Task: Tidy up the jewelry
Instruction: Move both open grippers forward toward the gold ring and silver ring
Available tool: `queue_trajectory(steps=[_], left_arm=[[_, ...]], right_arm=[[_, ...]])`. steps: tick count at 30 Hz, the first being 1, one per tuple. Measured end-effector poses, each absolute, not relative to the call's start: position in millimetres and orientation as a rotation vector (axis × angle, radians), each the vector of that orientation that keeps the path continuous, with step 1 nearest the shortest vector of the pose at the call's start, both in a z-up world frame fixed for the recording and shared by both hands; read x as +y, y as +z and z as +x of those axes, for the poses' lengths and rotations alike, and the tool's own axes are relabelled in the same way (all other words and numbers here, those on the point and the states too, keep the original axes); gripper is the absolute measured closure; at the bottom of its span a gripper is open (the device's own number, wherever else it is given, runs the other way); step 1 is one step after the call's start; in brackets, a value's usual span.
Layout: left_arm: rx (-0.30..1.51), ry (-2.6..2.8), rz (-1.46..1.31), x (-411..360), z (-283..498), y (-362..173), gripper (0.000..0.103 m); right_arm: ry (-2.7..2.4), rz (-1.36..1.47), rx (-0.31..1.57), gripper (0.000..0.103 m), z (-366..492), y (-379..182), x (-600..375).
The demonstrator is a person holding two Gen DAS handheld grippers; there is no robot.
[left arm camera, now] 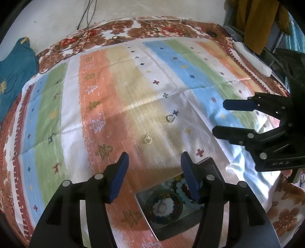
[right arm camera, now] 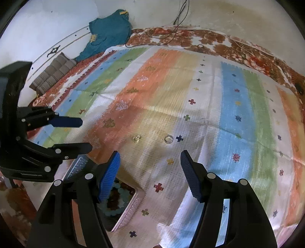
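Both grippers hang empty over the bed with their jaws spread. The left gripper [left arm camera: 154, 162] has nothing between its blue pads, and the right gripper [right arm camera: 150, 162] is likewise parted on bare cloth.

Two loose pieces lie ahead of them: a gold ring [left arm camera: 147, 138] on the tan stripe and a clear ring [left arm camera: 169, 118] on the white stripe beside a dark blue cross, the two near each other but apart. The open metal box [left arm camera: 145, 213] sits close under both tools, already holding beaded bracelets [left arm camera: 171, 202].

The step in hand looks like picking up a ring to drop it in the box. Each ring is small, flat-lying and on soft fabric, so the tips should probably come down nearly upright, straddle the band and close slowly; a fast pinch could flick it away or catch a fold of cloth with it. The clear ring is hard to see against the pale stripe, so line up on the cross mark beside it. One tool per ring seems sensible, left for gold, right for clear, keeping the two tools from crowding over the box.

Underneath lies a striped mat [right arm camera: 234, 106] in orange, tan, white, blue and green, creased along its folds, spread over a brown floral bedsheet [left arm camera: 152, 28]. A teal garment [right arm camera: 108, 32] lies against the pale wall, and dark cables [right arm camera: 179, 17] trail down onto the bed's far edge.
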State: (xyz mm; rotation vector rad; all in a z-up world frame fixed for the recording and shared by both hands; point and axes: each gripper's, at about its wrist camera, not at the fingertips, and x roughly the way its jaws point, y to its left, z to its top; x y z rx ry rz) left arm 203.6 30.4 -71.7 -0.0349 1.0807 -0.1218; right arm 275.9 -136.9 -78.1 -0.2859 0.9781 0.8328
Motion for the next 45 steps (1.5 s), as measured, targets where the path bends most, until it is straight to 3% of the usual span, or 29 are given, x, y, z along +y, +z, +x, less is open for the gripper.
queue_trajectory(steps=[16, 36, 45], left_arm=[[1.108, -0.194, -0.081, 35.6, 237.8, -91.4, 0.045], [1.196, -0.285, 0.082, 34.9, 269.1, -147.2, 0.047], [1.228, -0.349, 0.154, 28.0, 277.4, -168.1, 0.060]], right_arm=[[0.854, -0.381, 1.025, 0.037, 304.2, -111.3, -133.2], [0.968, -0.493, 1.004, 0.037, 320.6, -152.9, -114.6], [0.993, -0.520, 1.005, 0.039, 330.8, -166.4, -103.9]])
